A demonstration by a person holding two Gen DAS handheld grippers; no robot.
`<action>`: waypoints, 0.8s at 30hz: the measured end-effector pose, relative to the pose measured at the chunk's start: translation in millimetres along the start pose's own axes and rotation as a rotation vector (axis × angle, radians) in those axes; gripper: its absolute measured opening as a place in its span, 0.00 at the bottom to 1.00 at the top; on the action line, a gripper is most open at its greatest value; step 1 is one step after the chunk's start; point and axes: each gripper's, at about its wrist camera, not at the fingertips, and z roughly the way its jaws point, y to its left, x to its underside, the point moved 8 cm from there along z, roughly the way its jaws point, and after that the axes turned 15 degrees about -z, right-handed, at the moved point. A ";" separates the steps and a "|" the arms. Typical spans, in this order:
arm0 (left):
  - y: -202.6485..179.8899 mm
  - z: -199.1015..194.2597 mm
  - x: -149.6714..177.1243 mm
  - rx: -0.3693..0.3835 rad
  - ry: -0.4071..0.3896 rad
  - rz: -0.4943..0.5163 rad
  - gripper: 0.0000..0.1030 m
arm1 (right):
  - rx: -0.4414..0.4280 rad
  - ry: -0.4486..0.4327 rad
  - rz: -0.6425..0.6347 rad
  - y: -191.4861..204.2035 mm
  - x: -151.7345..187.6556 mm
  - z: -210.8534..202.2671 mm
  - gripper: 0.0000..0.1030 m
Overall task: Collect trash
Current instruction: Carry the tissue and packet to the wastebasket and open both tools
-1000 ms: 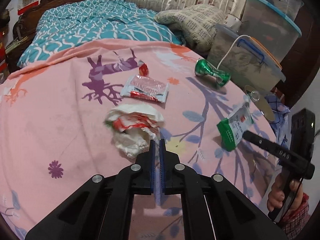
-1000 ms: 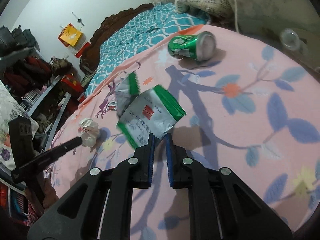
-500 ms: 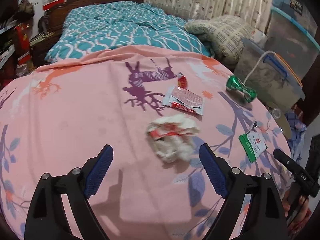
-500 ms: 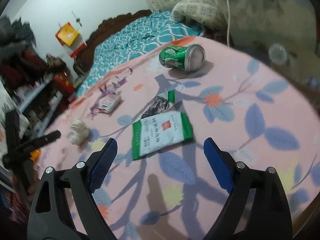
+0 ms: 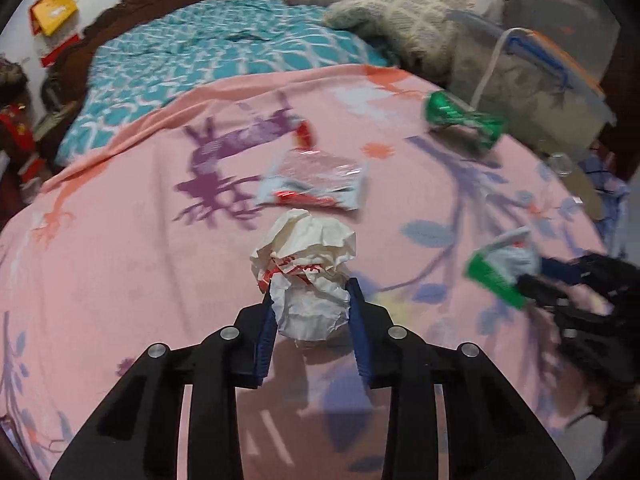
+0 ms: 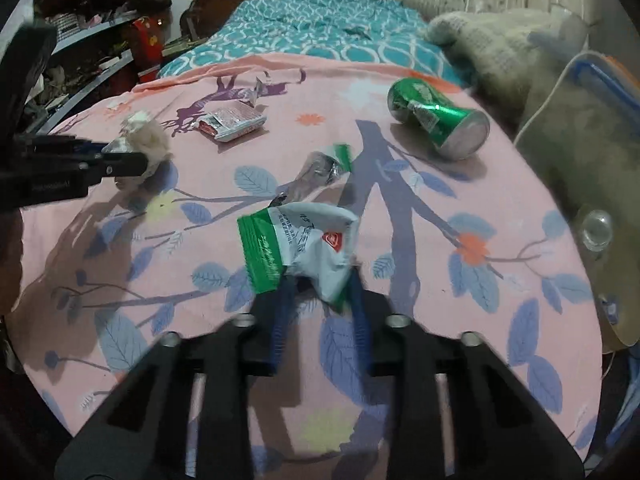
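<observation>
My left gripper (image 5: pixel 312 300) is shut on a crumpled white paper ball with red print (image 5: pixel 306 268), held over the pink bedsheet (image 5: pixel 120 264). My right gripper (image 6: pixel 318 284) is shut on a green-and-white snack packet (image 6: pixel 304 248); that gripper and packet also show in the left wrist view (image 5: pixel 500 268). The left gripper with the ball shows in the right wrist view (image 6: pixel 140 144). A red-and-silver wrapper (image 5: pixel 316 184), a small clear wrapper with a green end (image 6: pixel 324 164) and a green can (image 6: pixel 436 116) lie on the sheet.
A teal patterned blanket (image 5: pixel 208 60) and a knitted pillow (image 5: pixel 404 28) lie beyond the pink sheet. Plastic storage boxes (image 5: pixel 540 80) stand at the right. A small red scrap (image 5: pixel 304 136) lies near the wrapper. Cluttered shelves (image 6: pixel 80 52) stand at the left.
Both grippers were wide open half a second ago. The left has closed on the paper ball and the right has closed on the green-and-white packet.
</observation>
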 end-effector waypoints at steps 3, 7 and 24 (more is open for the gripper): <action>-34.0 -11.9 -2.9 0.093 0.000 0.042 0.30 | -0.027 -0.045 0.076 -8.4 6.0 -9.3 0.18; -78.0 -13.6 -8.3 0.198 0.038 0.082 0.30 | -0.028 -0.125 0.215 -43.4 19.7 -32.7 0.18; -419.6 47.4 -41.8 0.591 0.303 0.342 0.30 | 0.343 -0.147 0.587 -286.8 149.4 -101.0 0.18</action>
